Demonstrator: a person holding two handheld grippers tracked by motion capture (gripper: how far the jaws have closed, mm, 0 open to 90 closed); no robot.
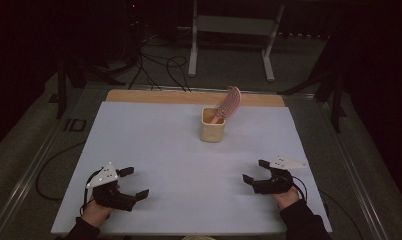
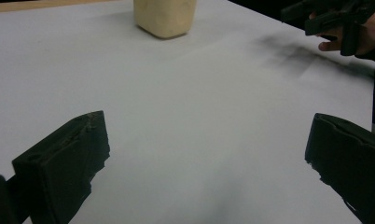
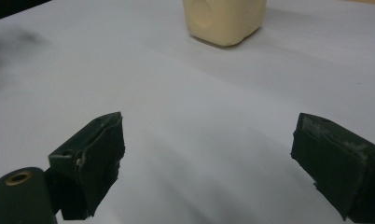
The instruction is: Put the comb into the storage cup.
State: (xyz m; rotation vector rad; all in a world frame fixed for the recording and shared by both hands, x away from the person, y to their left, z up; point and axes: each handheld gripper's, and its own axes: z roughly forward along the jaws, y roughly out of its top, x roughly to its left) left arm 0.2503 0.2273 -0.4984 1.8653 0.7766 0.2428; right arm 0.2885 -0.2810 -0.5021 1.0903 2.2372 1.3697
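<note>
Two black two-jaw claws rest at the near edge of a white-covered table [image 1: 154,145], each held in a person's hand, with a squarish cream plastic cup [image 1: 212,124] standing well apart from both toward the far middle. The left claw [image 1: 137,183] sits at the near left with its jaws spread wide and nothing between them; the right claw [image 1: 255,171] sits at the near right, likewise spread and empty. A pink hairbrush with a ribbed oval head [image 1: 230,101] stands in the cup, handle down, its long axis tilted so the head leans up and to the right over the far rim. The cup lies ahead and to the right of the left claw, ahead and to the left of the right claw; the right claw appears somewhat nearer, and the brush head tips toward that side, so a reach from the right looks the shorter one. The white sheet is bare and flat, with a strip of pale wood [image 1: 189,96] showing along its far edge. Beyond the table the room is dark, with black cables [image 1: 159,67] on the floor and a white metal stand [image 1: 229,35].
</note>
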